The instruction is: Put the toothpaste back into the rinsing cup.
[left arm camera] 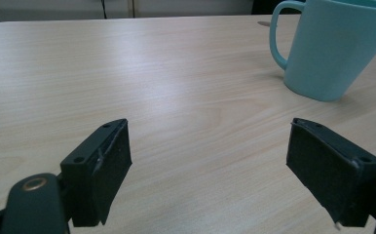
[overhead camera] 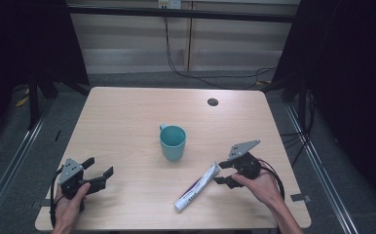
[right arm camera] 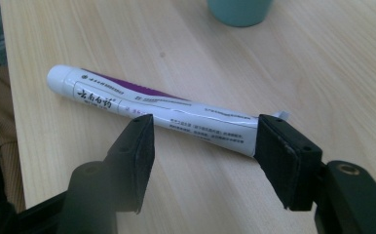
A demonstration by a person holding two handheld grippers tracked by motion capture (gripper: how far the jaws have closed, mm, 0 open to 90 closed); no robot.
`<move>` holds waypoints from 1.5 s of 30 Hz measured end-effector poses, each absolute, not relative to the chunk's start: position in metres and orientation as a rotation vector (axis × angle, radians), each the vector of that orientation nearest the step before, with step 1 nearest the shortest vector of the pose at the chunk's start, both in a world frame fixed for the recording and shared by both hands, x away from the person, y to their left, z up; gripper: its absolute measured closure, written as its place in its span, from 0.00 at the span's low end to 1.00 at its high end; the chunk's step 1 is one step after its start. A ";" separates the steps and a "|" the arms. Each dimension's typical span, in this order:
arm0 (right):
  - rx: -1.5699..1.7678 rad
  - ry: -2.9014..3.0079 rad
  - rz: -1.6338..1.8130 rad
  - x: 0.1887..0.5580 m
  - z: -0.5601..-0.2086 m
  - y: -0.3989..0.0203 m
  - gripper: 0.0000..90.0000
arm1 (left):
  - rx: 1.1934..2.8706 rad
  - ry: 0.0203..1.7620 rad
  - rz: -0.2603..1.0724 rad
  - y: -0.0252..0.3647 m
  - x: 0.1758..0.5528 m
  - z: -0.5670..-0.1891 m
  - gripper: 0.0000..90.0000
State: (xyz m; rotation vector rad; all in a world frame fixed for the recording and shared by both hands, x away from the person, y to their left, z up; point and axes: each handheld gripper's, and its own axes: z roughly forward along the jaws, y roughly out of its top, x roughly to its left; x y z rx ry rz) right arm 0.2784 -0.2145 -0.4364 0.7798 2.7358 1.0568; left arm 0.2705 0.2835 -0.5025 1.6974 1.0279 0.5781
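Note:
A white and purple toothpaste tube [overhead camera: 196,187] lies flat on the wooden table [overhead camera: 127,112], near the front right, with its cap towards the front edge. My right gripper [overhead camera: 221,172] hovers at the tube's crimped far end. In the right gripper view its jaws stand apart just above the tube [right arm camera: 152,105], with no pad touching it. A teal mug [overhead camera: 172,142] stands upright at the table's middle, handle to the back left. My left gripper [overhead camera: 98,166] rests at the front left, open and holding nothing, pointed towards the mug [left arm camera: 334,48].
A small dark round hole [overhead camera: 213,102] sits in the tabletop at the back right. Black cables [overhead camera: 215,73] run across the floor behind the table. The table's front edge lies close behind both hands. The mug's base [right arm camera: 237,9] shows beyond the tube.

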 end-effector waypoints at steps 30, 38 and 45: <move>0.236 3.122 0.536 0.304 -0.428 -0.138 0.44 | 1.698 1.026 0.577 0.284 0.270 -0.502 0.18; 0.105 3.141 0.461 0.304 -0.437 -0.127 0.46 | 1.700 1.024 0.573 0.284 0.271 -0.502 0.18; 0.040 3.169 0.397 0.303 -0.443 -0.116 0.43 | 1.697 1.027 0.571 0.283 0.271 -0.503 0.18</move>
